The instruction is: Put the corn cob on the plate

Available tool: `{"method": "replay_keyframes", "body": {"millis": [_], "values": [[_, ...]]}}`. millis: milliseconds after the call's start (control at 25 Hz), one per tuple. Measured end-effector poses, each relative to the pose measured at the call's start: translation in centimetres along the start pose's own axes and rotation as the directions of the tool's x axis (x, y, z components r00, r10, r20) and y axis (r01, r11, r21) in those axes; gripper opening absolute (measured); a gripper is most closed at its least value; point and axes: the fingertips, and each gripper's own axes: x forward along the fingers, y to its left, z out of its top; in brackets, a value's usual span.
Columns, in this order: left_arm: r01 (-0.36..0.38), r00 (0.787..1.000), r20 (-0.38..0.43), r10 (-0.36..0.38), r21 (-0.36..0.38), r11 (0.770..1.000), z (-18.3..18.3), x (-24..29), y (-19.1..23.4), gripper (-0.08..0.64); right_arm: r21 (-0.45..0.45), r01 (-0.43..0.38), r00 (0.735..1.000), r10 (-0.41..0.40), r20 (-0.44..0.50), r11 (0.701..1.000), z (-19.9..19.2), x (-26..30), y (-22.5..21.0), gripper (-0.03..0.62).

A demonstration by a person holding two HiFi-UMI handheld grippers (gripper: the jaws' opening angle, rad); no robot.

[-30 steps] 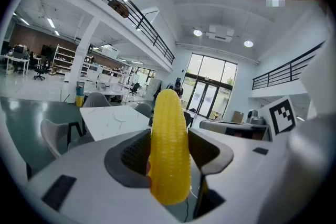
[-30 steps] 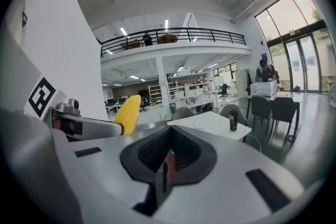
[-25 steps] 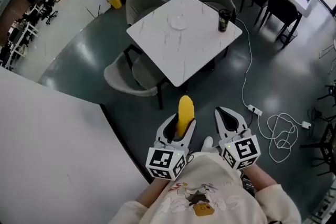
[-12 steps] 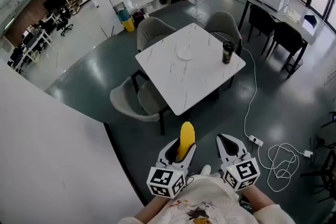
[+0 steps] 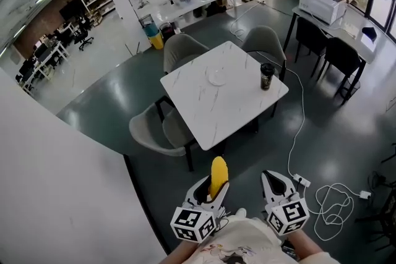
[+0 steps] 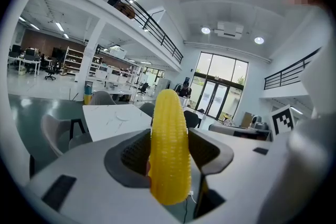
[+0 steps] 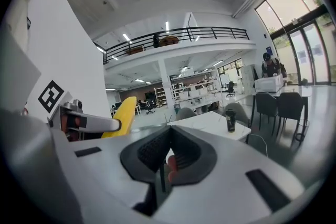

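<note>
Item one, my left gripper (image 6: 170, 150): jaws part-way closed and clamped on the corn cob (image 5: 218, 174), pads pressing its two flanks low down, so that most of the cob stands out forward past the jaw tips, upright and yellow. Item two, my right gripper (image 7: 168, 139): jaws brought fully together with nothing between them, carried level with the left one and just beside it on its right. Item three, the plate (image 5: 218, 76): small, pale, apparently bare, lying near the middle of the white marble-topped table (image 5: 204, 111), well ahead of both grippers across a stretch of dark floor. Item four, a dark cup (image 5: 266, 76): on the same table, ahead and off to the right of the plate, apart from it. Item five, grey chairs (image 5: 151, 133): drawn up round the table, the nearest one ahead and to the left of my left gripper. Status, as I judge it: the pickup is done, since the cob is off any surface and in my grip; the carry to the table is yet to be made, as is lowering the cob over the plate and opening the jaws. Roughly the first half is complete; nothing has reached the plate.
</note>
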Motion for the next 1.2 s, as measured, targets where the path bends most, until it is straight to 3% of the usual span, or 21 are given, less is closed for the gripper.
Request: {"method": "replay_keyframes", "body": {"millis": [240, 480, 840, 1200], "values": [[0.007, 1.000, -0.022, -0.007, -0.011, 1.000, 0.3, 2.3, 0.6, 0.232, 0.042, 0.026, 0.999, -0.024, -0.036, 0.999, -1.2, 1.3, -2.2, 0.002], [0.027, 0.998, -0.053, -0.029, -0.027, 0.999, 1.7, 6.9, 4.3, 0.232, 0.048, 0.043, 0.998, -0.041, -0.049, 0.998, -0.9, 6.4, -3.9, 0.002], [0.088, 0.994, -0.068, -0.089, -0.018, 0.996, 8.4, 15.6, 11.3, 0.232, 0.048, 0.094, 0.993, -0.090, -0.078, 0.994, 2.0, 18.0, -7.4, 0.002], [0.147, 0.986, -0.076, -0.147, 0.000, 0.989, 15.4, 22.5, 19.2, 0.232, 0.043, 0.126, 0.991, -0.123, -0.060, 0.991, 6.6, 30.0, -8.2, 0.002]]}}
